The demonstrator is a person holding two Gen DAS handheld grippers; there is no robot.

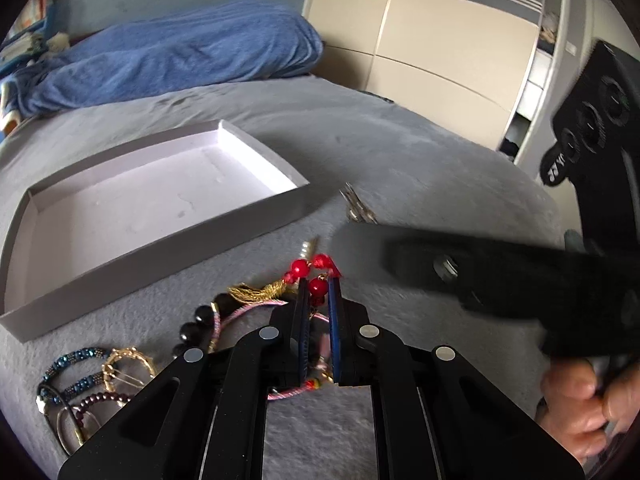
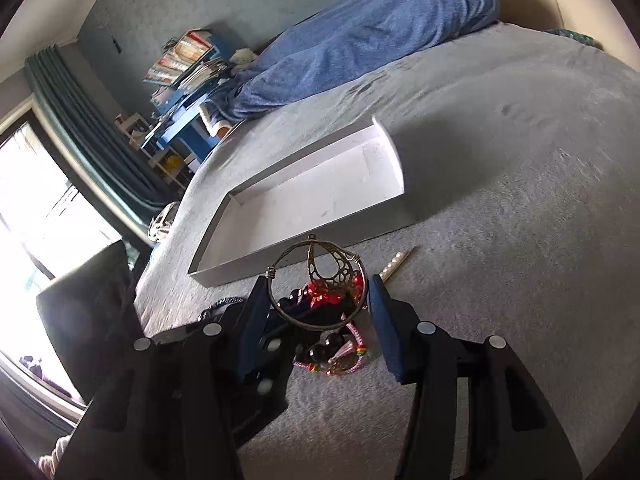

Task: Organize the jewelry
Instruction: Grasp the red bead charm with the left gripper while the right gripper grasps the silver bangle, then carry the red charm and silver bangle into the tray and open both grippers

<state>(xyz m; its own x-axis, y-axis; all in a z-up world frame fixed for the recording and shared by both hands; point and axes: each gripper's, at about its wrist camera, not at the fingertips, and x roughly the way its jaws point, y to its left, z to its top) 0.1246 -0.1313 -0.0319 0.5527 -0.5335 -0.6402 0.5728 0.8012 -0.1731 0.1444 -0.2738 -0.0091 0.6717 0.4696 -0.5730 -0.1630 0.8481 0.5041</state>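
Observation:
A pile of jewelry lies on the grey bed cover. My left gripper point(image 1: 319, 288) is shut on a red bead ornament point(image 1: 318, 286) with a gold tassel point(image 1: 256, 292) beside it. Black beads point(image 1: 200, 320), a pink cord bracelet point(image 1: 240, 312), blue beaded bracelets point(image 1: 76, 368) and a gold ring piece point(image 1: 128, 364) lie at lower left. My right gripper point(image 2: 320, 284) holds a metal hoop earring point(image 2: 320, 284) with a filigree teardrop between its jaws, above the pile. The white box point(image 1: 160, 196) sits empty beyond; it also shows in the right wrist view point(image 2: 320, 200).
A pearl pin point(image 2: 394, 266) lies on the cover near the box. A blue blanket point(image 1: 180, 56) lies at the bed's head. Wardrobe doors point(image 1: 440, 32) stand behind. Bookshelf point(image 2: 188, 60) and window point(image 2: 40, 200) lie off the bed's left side.

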